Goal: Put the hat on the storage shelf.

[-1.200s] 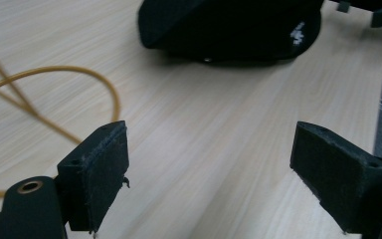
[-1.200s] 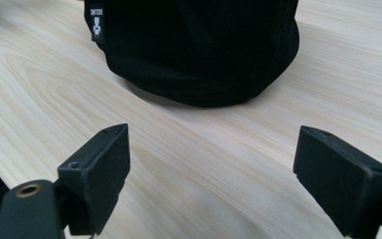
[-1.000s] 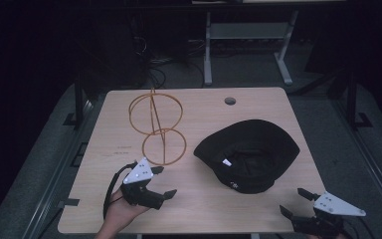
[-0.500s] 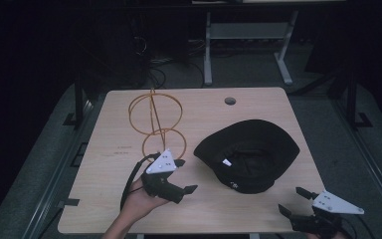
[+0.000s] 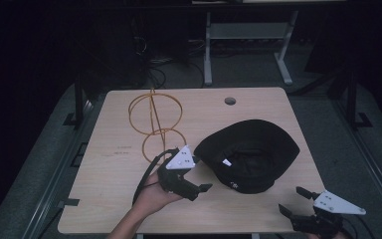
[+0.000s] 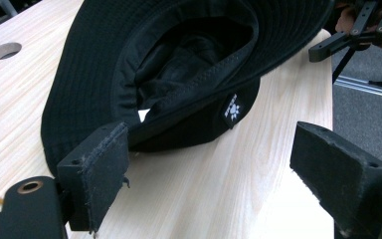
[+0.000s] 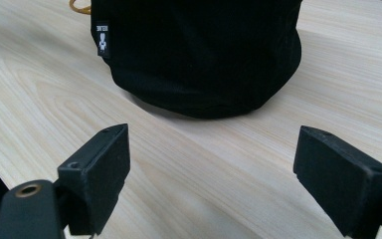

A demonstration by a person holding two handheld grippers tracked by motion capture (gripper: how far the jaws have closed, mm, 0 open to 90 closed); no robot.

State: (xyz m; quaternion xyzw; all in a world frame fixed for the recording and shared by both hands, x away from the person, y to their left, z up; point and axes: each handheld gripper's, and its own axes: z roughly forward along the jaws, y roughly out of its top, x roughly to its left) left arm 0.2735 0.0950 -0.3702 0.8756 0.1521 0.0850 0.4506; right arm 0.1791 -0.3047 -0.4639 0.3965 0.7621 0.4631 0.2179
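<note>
Since the hat (image 5: 251, 154) looks soft and light, pinch its brim (image 6: 79, 89) with your wide-open left gripper (image 5: 191, 191).

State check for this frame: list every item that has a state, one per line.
black bucket hat: upside down on the table, opening up, held by nothing
wire hat stand: upright, bare, nothing on it
left gripper: open, jaws at the hat's brim
right gripper: open, short of the hat's crown
table: level
</note>
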